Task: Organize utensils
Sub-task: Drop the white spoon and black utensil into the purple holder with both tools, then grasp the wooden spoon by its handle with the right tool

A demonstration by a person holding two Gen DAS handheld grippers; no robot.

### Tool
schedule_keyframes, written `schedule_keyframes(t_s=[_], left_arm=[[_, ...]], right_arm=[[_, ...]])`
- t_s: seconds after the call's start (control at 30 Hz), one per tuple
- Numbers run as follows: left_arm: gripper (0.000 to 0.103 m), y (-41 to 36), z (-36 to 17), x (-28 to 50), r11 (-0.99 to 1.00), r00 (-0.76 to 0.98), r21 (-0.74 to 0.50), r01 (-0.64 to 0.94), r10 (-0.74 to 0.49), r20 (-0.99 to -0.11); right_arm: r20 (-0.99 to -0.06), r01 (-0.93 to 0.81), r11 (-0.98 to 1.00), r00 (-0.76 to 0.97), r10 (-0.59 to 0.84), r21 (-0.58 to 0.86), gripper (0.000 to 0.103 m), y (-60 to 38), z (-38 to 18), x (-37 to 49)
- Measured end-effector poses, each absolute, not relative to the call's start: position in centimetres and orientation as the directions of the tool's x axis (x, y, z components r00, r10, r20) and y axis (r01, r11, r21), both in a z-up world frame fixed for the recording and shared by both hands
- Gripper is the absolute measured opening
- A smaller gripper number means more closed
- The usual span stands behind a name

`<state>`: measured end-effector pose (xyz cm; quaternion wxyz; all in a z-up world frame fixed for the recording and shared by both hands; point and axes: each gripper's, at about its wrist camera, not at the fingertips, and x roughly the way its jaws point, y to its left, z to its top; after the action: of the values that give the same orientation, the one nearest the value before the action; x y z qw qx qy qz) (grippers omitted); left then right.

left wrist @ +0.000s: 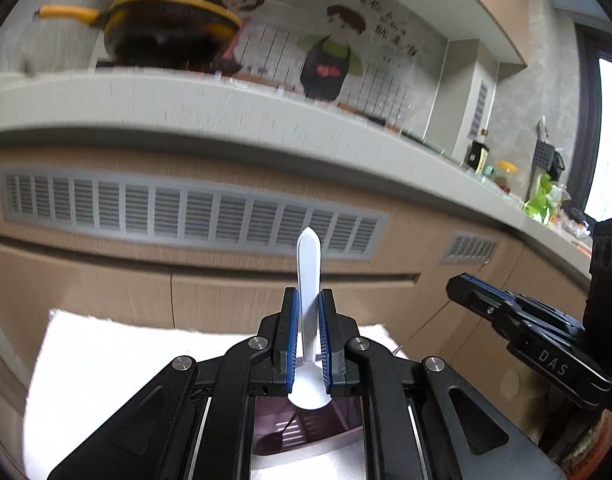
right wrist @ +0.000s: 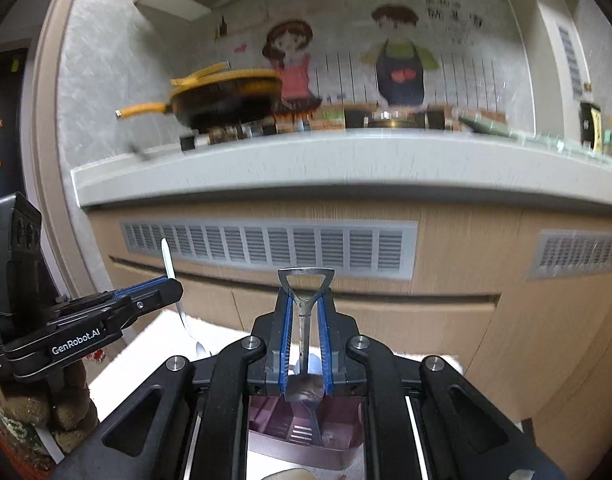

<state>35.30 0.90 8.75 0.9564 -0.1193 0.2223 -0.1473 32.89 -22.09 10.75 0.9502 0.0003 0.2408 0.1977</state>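
Nearest the left wrist camera, the left gripper (left wrist: 309, 304) has its blue-lined fingers (left wrist: 292, 332) pressed against the handle of a white plastic spoon (left wrist: 308, 280), which stands upright with its handle tip pointing up and its bowl down near the gripper's base. Beneath it sits a translucent purple utensil tray (left wrist: 306, 428) on a white cloth (left wrist: 106, 360). In the right wrist view, the right gripper (right wrist: 305, 304) is clamped on a metal spoon with a triangular loop handle (right wrist: 305, 280), also held upright, its bowl low between the fingers above the same purple tray (right wrist: 298, 432). The two grippers are side by side, each showing at the edge of the other's view. Behind them runs a cabinet front with a grey vent grille (right wrist: 266, 246) under a pale countertop (right wrist: 346, 156), where a yellow-handled pan (right wrist: 222, 100) rests, blurred.
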Motion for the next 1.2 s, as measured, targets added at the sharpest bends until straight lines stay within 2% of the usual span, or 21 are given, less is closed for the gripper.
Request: schedule_keyframes(t_s=[0.13, 0.2, 0.27, 0.33, 0.63, 0.73, 0.87, 1.03, 1.13, 1.2], left_arm=[[0.011, 0.8, 5.1, 37.0, 0.915, 0.822, -0.341, 0.215, -0.358, -0.442], [0.016, 0.8, 3.5, 37.5, 0.905, 0.801, -0.368, 0.214, -0.378, -0.464], [0.036, 0.9, 2.4, 38.0, 0.891, 0.777, -0.397, 0.221, -0.406, -0.481], [0.045, 1.0, 2.1, 37.8, 0.884, 0.771, -0.413, 0.22, -0.417, -0.481], [0.05, 1.5, 3.1, 31.8, 0.922, 0.796, -0.319, 0.22, -0.358, -0.487], [0.057, 1.4, 1.7, 29.1, 0.913, 0.752, -0.32, 0.252, -0.393, -0.53], [0.057, 0.0, -1.0, 25.2, 0.889, 0.637, -0.324, 0.323, -0.458, -0.621], [0.057, -1.7, -2.7, 19.4, 0.846, 0.543, -0.303, 0.44, -0.519, -0.66], [0.057, -3.5, -3.6, 15.7, 0.809, 0.481, -0.24, 0.537, -0.528, -0.7], [0.057, -5.0, -4.2, 13.9, 0.797, 0.459, -0.169, 0.58, -0.491, -0.74]], right_arm=[[-0.533, -0.363, 0.924, 0.762, 0.367, 0.116, 0.011, -21.7, 7.3, 34.4], [-0.582, -0.363, 0.922, 0.724, 0.37, 0.136, 0.013, -21.6, 5.7, 35.0], [-0.643, -0.373, 0.907, 0.65, 0.405, 0.195, 0.016, -21.8, 3.9, 35.9], [-0.678, -0.369, 0.899, 0.601, 0.424, 0.235, 0.023, -22.1, 2.6, 36.3], [-0.665, -0.329, 0.931, 0.662, 0.347, 0.158, 0.026, -24.3, 3.0, 31.8], [-0.687, -0.324, 0.937, 0.652, 0.321, 0.13, 0.026, -24.8, 2.6, 29.6], [-0.733, -0.331, 0.937, 0.61, 0.302, 0.11, 0.026, -25.1, 0.9, 25.7], [-0.771, -0.357, 0.929, 0.564, 0.295, 0.094, 0.026, -25.6, -1.0, 19.6], [-0.781, -0.36, 0.93, 0.558, 0.28, 0.076, 0.026, -26.1, -1.9, 16.7], [-0.789, -0.361, 0.928, 0.543, 0.285, 0.087, 0.026, -26.4, -2.6, 15.6]])
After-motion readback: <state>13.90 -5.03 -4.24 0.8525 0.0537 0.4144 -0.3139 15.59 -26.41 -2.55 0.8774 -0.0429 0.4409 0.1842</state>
